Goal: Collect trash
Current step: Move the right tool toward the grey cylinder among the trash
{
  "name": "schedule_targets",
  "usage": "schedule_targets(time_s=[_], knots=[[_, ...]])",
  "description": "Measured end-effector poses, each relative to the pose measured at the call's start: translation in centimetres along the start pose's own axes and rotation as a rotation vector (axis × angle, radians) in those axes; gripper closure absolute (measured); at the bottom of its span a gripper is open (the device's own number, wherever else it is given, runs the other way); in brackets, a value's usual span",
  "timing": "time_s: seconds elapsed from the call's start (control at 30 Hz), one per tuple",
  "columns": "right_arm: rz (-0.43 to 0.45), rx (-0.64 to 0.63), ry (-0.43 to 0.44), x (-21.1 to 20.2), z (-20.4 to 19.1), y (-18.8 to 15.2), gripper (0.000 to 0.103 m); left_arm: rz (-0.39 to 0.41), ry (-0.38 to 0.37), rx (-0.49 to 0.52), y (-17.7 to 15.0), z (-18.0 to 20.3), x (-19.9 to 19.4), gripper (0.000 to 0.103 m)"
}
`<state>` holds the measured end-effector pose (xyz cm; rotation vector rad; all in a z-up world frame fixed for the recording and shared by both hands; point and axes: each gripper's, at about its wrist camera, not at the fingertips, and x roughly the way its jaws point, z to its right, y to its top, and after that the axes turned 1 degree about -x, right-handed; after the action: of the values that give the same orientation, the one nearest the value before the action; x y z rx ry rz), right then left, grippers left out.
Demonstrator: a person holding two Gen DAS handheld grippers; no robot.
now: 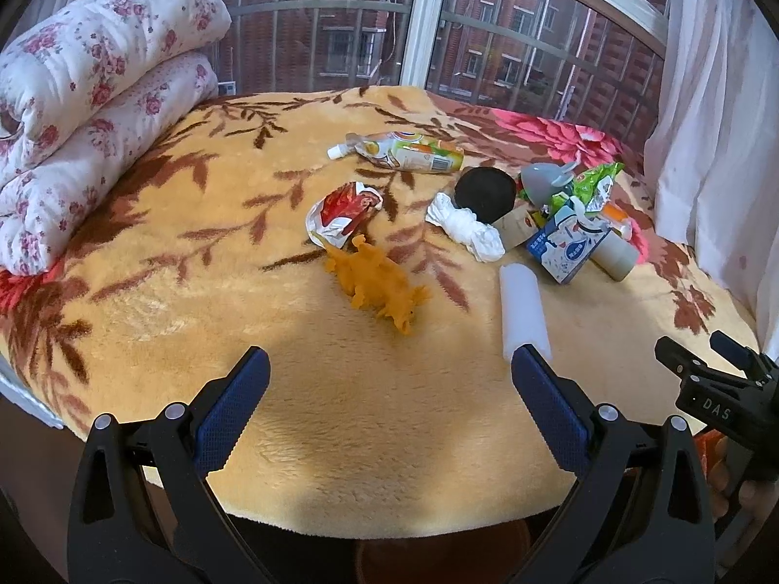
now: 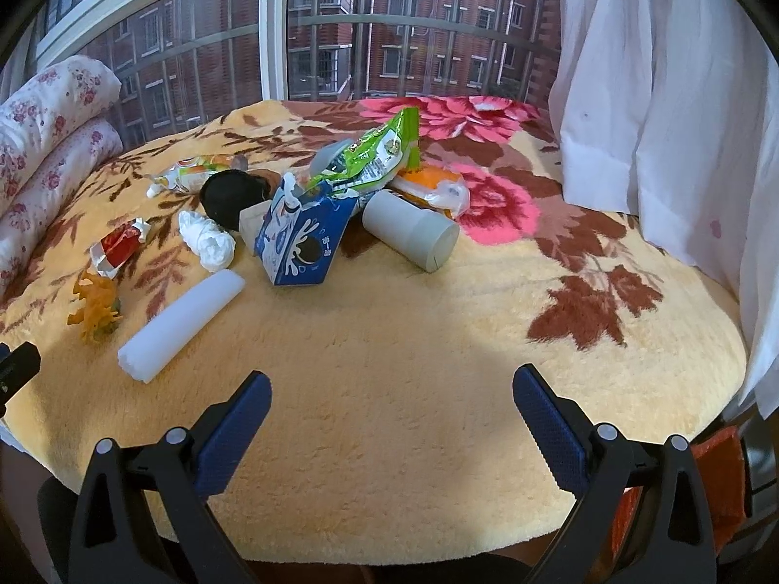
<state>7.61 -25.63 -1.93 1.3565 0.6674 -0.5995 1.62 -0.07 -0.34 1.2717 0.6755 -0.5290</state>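
Note:
Trash lies on a yellow floral blanket [image 1: 341, 413]. A red wrapper [image 1: 343, 214], a crumpled white tissue [image 1: 465, 226], a juice pouch [image 1: 404, 151], a white foam roll [image 1: 523, 309], a blue milk carton [image 2: 304, 238], a green snack bag [image 2: 375, 155] and a white cup [image 2: 414, 231] lie there. An orange toy dinosaur [image 1: 377, 284] lies among them. My left gripper [image 1: 389, 365] is open and empty at the near blanket edge. My right gripper [image 2: 392, 389] is open and empty, short of the carton; it also shows in the left wrist view [image 1: 701, 355].
Folded floral quilts [image 1: 92, 97] are stacked at the left. A white curtain [image 2: 657, 97] hangs at the right. A window with bars [image 1: 389, 24] stands behind the bed. A black round object [image 1: 484, 192] lies among the trash.

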Motion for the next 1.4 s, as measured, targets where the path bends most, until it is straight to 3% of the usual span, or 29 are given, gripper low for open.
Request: schedule_targets(time_s=[1.4], knots=[[0.007, -0.014, 0.011, 1.6, 1.3, 2.4, 0.005, -0.004, 0.018, 0.022, 0.7, 0.7, 0.6, 0.006]])
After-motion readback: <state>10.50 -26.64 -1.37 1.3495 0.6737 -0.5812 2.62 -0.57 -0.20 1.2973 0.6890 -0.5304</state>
